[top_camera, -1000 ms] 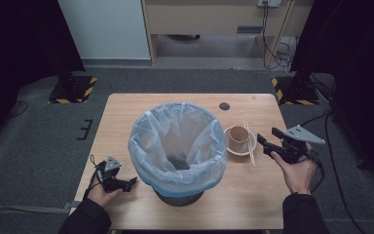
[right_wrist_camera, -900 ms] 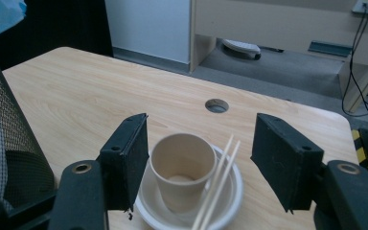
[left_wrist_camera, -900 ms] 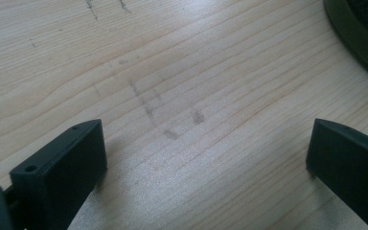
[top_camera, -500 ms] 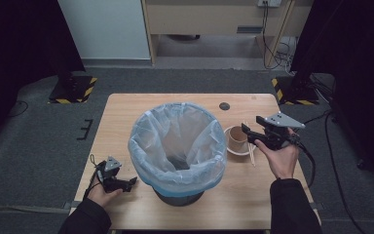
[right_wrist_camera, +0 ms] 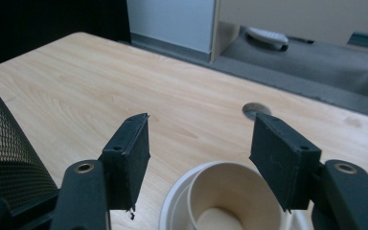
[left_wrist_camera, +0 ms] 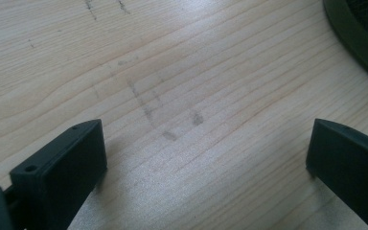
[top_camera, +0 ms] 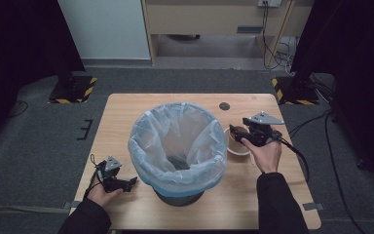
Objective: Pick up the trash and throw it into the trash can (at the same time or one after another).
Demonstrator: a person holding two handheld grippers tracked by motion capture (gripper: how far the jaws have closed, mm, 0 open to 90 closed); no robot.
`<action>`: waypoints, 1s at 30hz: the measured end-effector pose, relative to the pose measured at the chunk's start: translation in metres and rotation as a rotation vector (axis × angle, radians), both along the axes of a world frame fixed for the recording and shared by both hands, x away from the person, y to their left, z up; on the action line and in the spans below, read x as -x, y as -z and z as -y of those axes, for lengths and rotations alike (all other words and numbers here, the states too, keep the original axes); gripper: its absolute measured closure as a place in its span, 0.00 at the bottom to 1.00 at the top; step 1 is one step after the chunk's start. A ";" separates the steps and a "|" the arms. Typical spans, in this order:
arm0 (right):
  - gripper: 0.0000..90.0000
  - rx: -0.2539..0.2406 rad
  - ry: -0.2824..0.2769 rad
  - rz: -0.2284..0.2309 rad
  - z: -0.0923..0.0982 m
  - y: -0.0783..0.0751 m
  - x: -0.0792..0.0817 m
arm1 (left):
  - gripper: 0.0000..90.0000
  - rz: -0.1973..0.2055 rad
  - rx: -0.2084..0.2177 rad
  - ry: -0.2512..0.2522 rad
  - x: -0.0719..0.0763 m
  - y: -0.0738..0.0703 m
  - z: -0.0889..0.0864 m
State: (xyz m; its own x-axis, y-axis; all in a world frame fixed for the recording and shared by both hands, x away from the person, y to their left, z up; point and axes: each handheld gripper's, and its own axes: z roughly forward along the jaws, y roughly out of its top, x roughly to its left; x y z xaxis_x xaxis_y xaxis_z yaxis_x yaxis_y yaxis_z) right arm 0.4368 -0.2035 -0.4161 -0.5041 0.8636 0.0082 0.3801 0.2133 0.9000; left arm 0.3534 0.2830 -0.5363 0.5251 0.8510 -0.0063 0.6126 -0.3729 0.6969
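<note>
- The right gripper (top_camera: 235,130) hangs over the paper cup (top_camera: 237,144), which stands upright on the table (top_camera: 126,112) just right of the bin (top_camera: 177,146). In the right gripper view, the jaws stand wide apart, above and to either side of the cup rim (right_wrist_camera: 220,168). They have just narrowed slightly. Neither pad presses on the cup, so nothing is held.
- The cup appears to be nested in a second white rim or lid (right_wrist_camera: 172,206); whether the two are joined cannot be told. Risk: a grip on the inner wall alone may lift one piece and leave the other behind.
- The cup is open, light and thin-walled. Risk: closing too hard may crush the wall; closing too lightly may let it slip on the way to the bin.
- Whether the cup holds liquid cannot be told; its base looks pale. Risk: if contents remain, a tilted lift may spill them on the table.
- The cup stands close to the bin's plastic liner (top_camera: 199,122). Risk: a sideways approach may knock the cup over, or snag the liner and pull it off the rim.
- The left gripper (top_camera: 131,181) rests low on the table at the near left of the bin. Its jaws are fully spread over bare wood and hold nothing. Risk: the bin is not steadied, so a push from the right may shift it.
</note>
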 end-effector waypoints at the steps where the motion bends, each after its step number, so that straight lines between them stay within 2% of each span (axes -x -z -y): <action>1: 0.44 0.006 -0.002 -0.008 -0.001 0.003 -0.002 | 0.00 0.000 -0.001 0.000 0.000 0.000 0.000; 8: 0.49 0.047 0.000 -0.065 -0.004 0.022 -0.008 | 0.00 0.001 0.000 0.001 0.000 0.000 0.000; 11: 0.54 0.102 -0.015 -0.115 -0.005 0.033 -0.010 | 0.00 0.001 0.000 0.002 0.000 0.000 0.000; 17: 0.60 0.136 -0.035 -0.157 -0.007 0.047 -0.012 | 0.00 0.001 0.001 0.002 0.000 0.000 0.000; 25: 0.67 0.170 -0.044 -0.193 -0.011 0.055 -0.015 | 0.00 0.001 0.001 0.003 0.000 0.000 0.001; 30: 0.78 0.206 -0.053 -0.224 -0.012 0.058 -0.018 | 0.00 0.001 0.001 0.003 0.000 0.000 0.001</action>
